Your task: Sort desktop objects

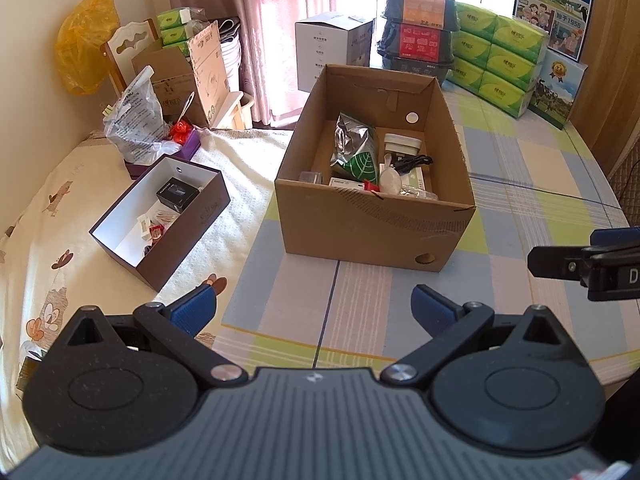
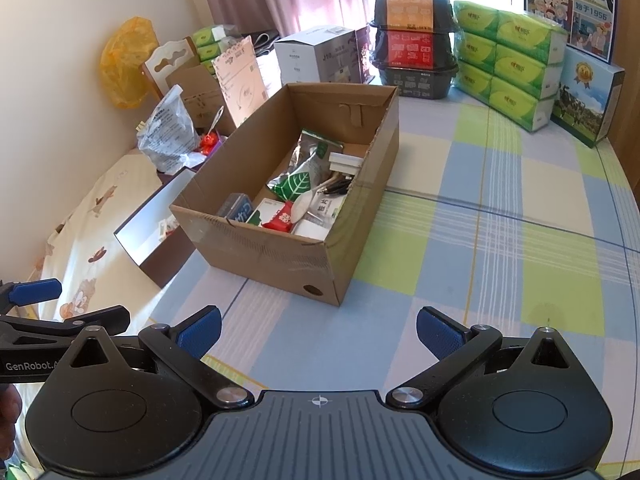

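Two grippers hover released and empty above the near table (image 2: 460, 240): left gripper (image 1: 314, 310), right gripper (image 2: 318, 330). Ahead stands the cardboard box (image 1: 372, 232) holding a silver pouch (image 1: 352, 140) and small packets. Left of it lies the dark shallow box (image 1: 188, 232).

Open cardboard box (image 1: 372, 220) (cluttered) beside purple box (image 1: 188, 224)

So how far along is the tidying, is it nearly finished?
Looks nearly finished. The brown cardboard box already holds packets, a cable and small boxes, and the dark shallow box with white lining holds a few small items. Nothing is in hand: the left tool and right tool are both open. No loose items show on the checked tablecloth.
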`<state>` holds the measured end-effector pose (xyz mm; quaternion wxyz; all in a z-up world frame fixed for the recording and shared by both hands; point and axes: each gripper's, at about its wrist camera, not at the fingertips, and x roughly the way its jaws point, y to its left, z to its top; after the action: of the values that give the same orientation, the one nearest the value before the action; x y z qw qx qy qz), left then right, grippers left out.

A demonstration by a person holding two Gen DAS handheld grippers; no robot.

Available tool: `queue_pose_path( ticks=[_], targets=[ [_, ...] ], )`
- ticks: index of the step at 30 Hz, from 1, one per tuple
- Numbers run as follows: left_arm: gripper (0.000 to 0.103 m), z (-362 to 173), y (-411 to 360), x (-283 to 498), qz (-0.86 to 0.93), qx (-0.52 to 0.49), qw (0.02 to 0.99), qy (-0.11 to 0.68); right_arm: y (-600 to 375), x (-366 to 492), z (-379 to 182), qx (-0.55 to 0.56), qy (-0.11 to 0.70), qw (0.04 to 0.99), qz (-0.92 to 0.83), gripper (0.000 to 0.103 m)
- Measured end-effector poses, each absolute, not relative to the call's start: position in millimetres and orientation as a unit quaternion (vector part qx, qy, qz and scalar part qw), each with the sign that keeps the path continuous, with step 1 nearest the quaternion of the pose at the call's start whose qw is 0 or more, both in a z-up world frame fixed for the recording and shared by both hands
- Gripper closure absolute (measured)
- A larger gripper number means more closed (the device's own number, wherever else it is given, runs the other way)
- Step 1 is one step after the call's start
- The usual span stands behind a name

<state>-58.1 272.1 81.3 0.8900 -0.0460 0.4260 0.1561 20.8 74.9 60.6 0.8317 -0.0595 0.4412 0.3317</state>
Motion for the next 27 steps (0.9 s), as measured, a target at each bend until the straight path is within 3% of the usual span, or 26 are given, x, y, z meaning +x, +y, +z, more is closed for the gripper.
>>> queue_pose_path(
  ticks=[27],
  targets=[
    [0.001,78.3,273.1,-54.9,0.156,-0.054,0.890,0.426,72.2,21.5,56.3,-0.056,0.445,0.831,0.330,0.002]
  ],
)
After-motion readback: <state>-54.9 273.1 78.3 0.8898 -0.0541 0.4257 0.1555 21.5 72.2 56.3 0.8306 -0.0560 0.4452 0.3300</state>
